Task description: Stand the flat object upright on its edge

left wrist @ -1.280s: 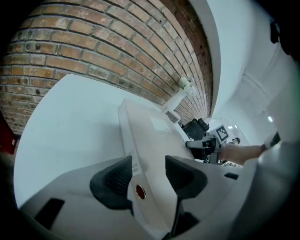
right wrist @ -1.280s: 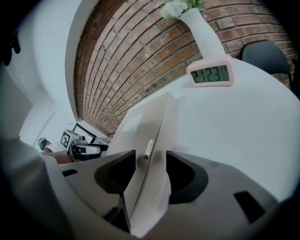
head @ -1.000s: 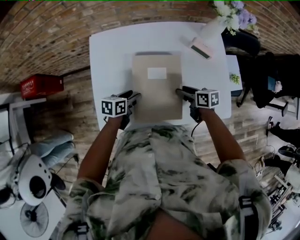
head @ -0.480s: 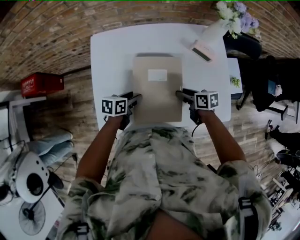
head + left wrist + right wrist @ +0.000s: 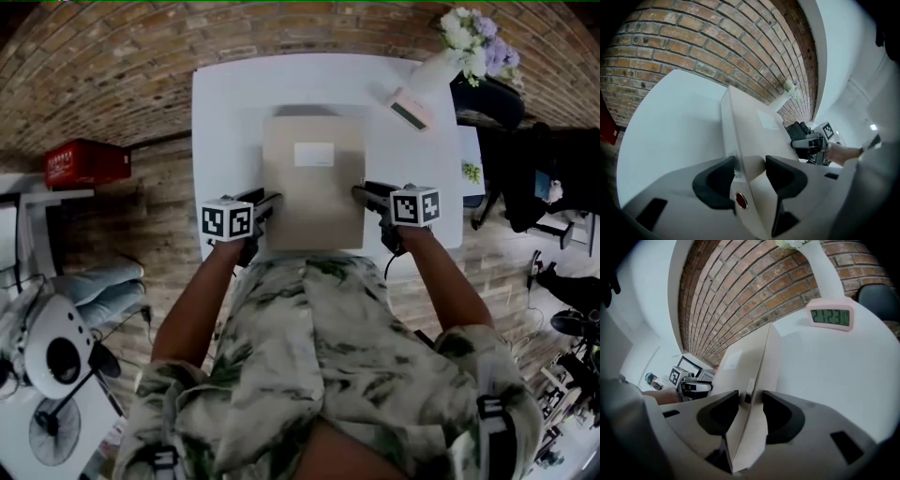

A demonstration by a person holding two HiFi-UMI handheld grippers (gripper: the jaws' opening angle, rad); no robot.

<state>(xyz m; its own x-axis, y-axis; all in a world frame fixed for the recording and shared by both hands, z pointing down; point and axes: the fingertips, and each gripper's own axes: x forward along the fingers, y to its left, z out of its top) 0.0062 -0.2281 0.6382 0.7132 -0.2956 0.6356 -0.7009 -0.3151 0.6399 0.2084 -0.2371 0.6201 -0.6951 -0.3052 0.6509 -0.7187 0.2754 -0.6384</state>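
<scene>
Left tongs and right tongs, the latter just closing, pinch the folder's side edges; it lies near-flat on the desk, uprighting remains.

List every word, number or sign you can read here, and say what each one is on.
"21:23", as best it reads, on the pink clock; any smaller digit after it is unclear.
White label on the tan folder: nothing legible.
Red box on the floor: print too blurred to read.
Marker cubes: coded squares, no letters.
</scene>
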